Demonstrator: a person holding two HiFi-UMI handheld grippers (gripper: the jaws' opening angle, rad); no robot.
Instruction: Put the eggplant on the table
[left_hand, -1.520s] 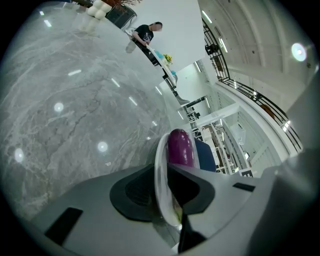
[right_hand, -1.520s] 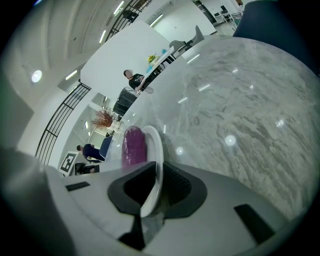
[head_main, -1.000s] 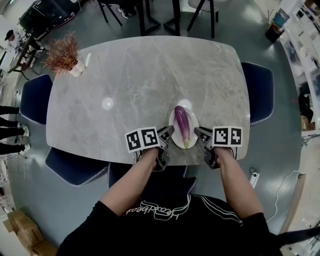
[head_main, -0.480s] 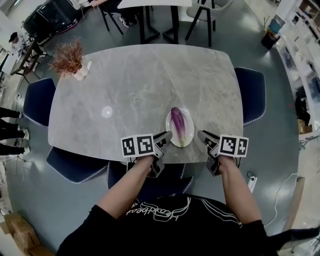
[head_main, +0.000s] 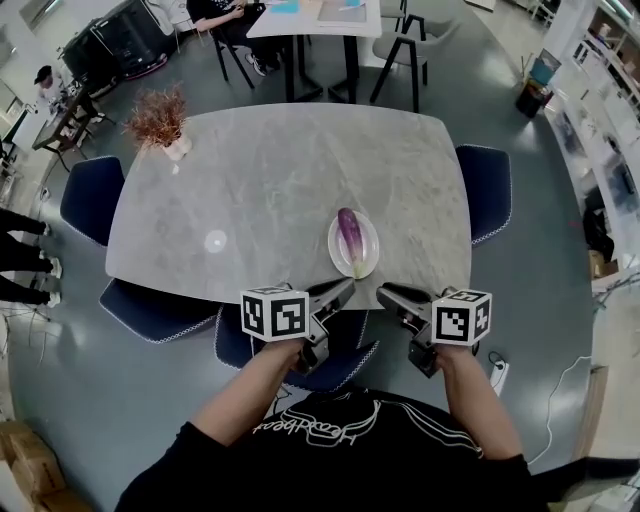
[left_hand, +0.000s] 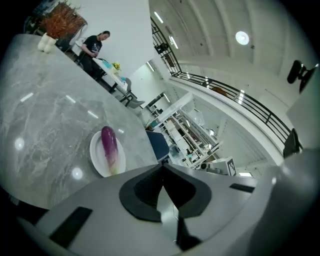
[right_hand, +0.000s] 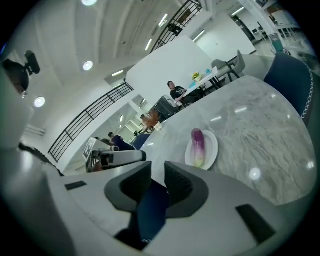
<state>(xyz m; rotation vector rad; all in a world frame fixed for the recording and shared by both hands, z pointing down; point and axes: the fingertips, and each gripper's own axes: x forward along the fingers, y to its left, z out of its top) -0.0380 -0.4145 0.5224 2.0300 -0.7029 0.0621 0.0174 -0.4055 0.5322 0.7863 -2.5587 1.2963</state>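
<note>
A purple eggplant (head_main: 349, 236) lies on a white plate (head_main: 367, 245) near the front edge of the grey marble table (head_main: 270, 170). Both grippers hang in the air in front of that edge, short of the plate, and hold nothing. My left gripper (head_main: 347, 287) has just been closing with nothing between its jaws; its tips meet in the left gripper view (left_hand: 161, 167). My right gripper (head_main: 384, 291) shows a narrow empty gap between its pads (right_hand: 158, 167). The eggplant (left_hand: 109, 147) (right_hand: 198, 142) lies ahead of both grippers.
A pot with a dried reddish plant (head_main: 158, 118) stands at the table's far left corner. Blue chairs (head_main: 90, 195) (head_main: 485, 190) (head_main: 150, 305) ring the table, and one (head_main: 340, 355) sits below the grippers. People stand at the left (head_main: 20, 255).
Both grippers have risen and drawn back from beside the plate to in front of the table's front edge. The left jaws have closed.
</note>
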